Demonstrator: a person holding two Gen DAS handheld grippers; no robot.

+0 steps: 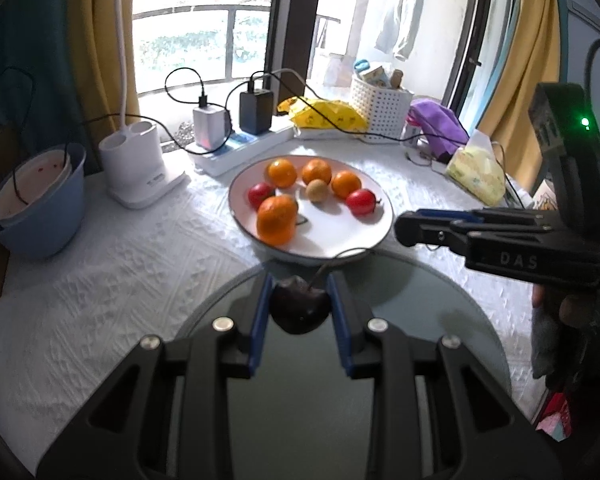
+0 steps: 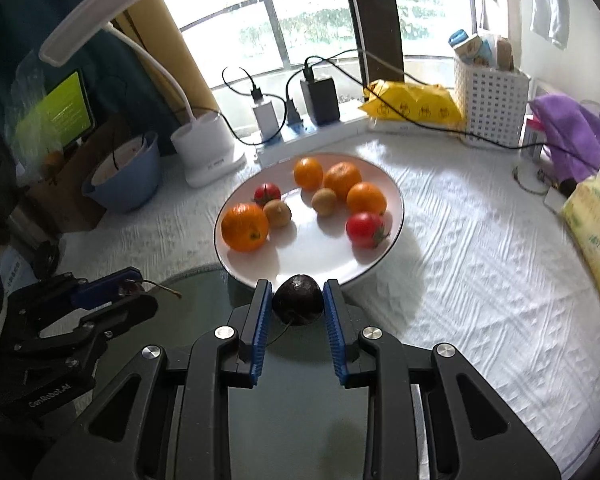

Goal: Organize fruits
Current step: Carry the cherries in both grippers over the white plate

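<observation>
A white plate (image 1: 332,240) holds several oranges (image 1: 275,220), two red tomatoes (image 1: 361,201) and small brown fruits (image 1: 317,191). My left gripper (image 1: 299,304) is shut on a dark cherry (image 1: 299,308) with a stem, above a grey-green round plate (image 1: 420,312). In the right wrist view my right gripper (image 2: 297,300) is shut on another dark cherry (image 2: 298,298) just before the white plate's (image 2: 320,256) near rim. The left gripper also shows in the right wrist view (image 2: 136,292), and the right gripper in the left wrist view (image 1: 408,228).
A white textured cloth (image 2: 480,260) covers the table. At the back stand a blue bowl (image 1: 36,216), a white lamp base (image 1: 136,168), a power strip with chargers (image 1: 240,140), a yellow bag (image 1: 324,114), a white basket (image 1: 380,108), a purple cloth (image 1: 440,124) and a tissue pack (image 1: 476,172).
</observation>
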